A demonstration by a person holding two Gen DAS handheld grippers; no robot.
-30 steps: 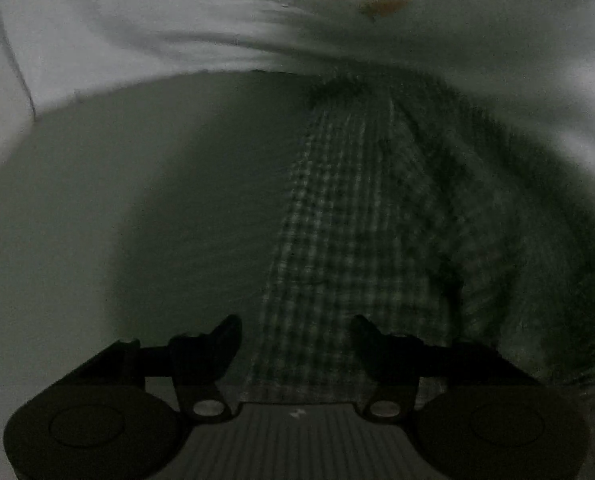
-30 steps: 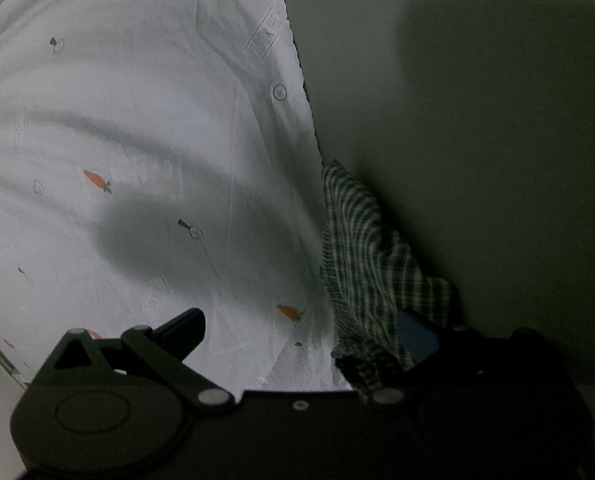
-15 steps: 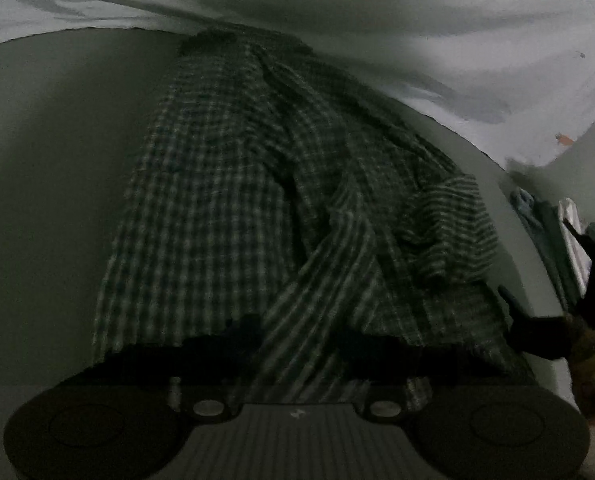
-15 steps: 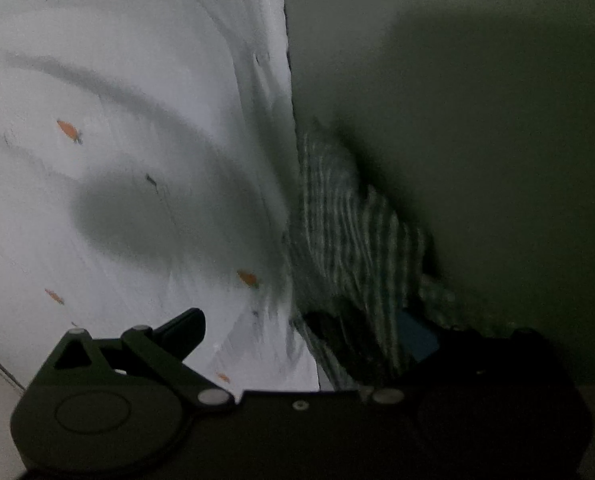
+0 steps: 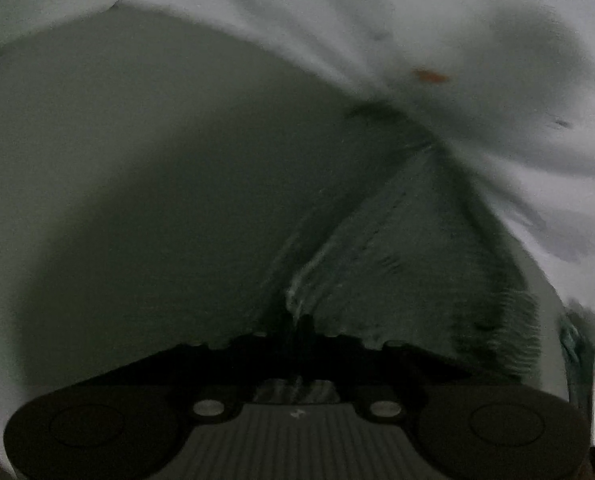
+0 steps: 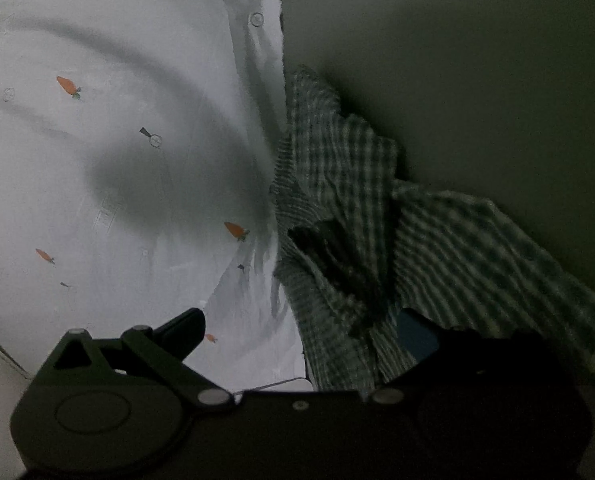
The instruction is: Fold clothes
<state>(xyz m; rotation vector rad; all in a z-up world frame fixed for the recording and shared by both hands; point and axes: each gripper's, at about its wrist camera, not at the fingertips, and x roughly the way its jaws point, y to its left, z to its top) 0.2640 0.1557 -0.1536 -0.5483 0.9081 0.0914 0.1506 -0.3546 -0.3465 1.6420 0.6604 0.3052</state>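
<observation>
A green-and-white checked shirt lies bunched where a white carrot-print sheet meets a plain grey-green surface. My right gripper stands open. Its left finger is bare over the sheet, and the shirt drapes over the right finger, hiding it. In the left wrist view the same shirt is blurred and stretches up and to the right. My left gripper is closing, its fingers drawn together with an edge of the shirt pinched between them.
The white sheet fills the top and right of the left wrist view, rumpled and shadowed. The grey-green surface takes up its left half. Blurred items show at the far right edge.
My left gripper went from open over the shirt to shut on its edge, and its view swung sideways. In the right wrist view the shirt has spread further right over the hidden finger.
</observation>
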